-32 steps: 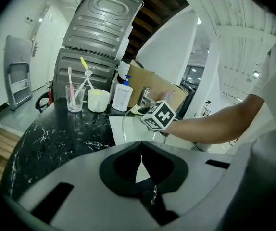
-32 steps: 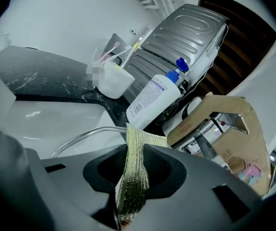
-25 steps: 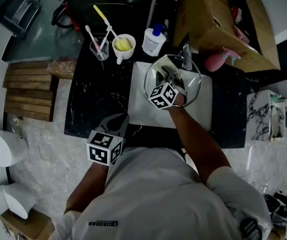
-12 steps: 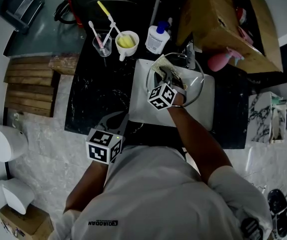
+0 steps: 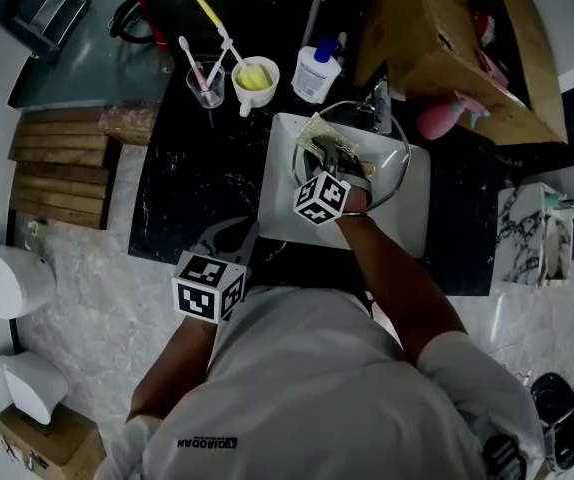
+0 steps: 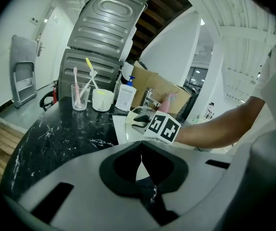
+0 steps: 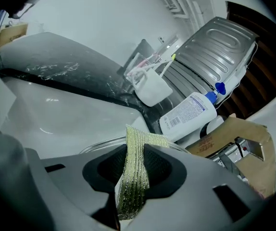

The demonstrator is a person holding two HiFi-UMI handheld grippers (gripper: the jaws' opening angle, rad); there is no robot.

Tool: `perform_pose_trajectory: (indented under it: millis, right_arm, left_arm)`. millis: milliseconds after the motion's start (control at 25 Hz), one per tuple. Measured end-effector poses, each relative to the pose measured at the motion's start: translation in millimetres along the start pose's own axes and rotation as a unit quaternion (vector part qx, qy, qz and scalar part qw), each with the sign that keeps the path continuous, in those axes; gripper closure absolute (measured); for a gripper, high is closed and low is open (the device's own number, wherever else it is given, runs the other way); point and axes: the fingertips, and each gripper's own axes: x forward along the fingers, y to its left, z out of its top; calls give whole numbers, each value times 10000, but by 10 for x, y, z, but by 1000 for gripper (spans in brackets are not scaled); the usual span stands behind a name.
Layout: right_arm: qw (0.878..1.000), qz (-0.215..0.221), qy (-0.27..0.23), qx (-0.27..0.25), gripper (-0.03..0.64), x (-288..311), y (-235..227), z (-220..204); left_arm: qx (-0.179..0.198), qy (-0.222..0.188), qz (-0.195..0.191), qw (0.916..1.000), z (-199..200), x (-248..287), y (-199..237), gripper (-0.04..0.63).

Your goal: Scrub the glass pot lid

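Two grippers, one lid in the sink

A round, clear glass lid (image 5: 397, 173) is seen lying in the white rectangular sink (image 5: 279, 208). The right gripper (image 7: 133, 175) is clamped on a ribbed yellow-green scrub pad (image 7: 138, 150), held over the lid. The left gripper (image 6: 141, 158) is closed on nothing at the front edge of the black, white-veined counter (image 5: 192, 183).

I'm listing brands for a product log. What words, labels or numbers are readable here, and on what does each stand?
"QIAODAN": small print, upside down in the head view, on the person's shirt; that is the best reading of it.
Label on the pump bottle: a barcode and lines of fine print, too small to read.
No other text is legible in any view.
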Motion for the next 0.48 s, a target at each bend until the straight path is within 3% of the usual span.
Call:
perform_pose_trajectory:
  millis: [480]
  right_arm:
    - [9978, 400, -49, -523, 500, -58, 278, -1]
  left_arm:
    - [16, -4, -10, 10000, -25, -7, -96, 580]
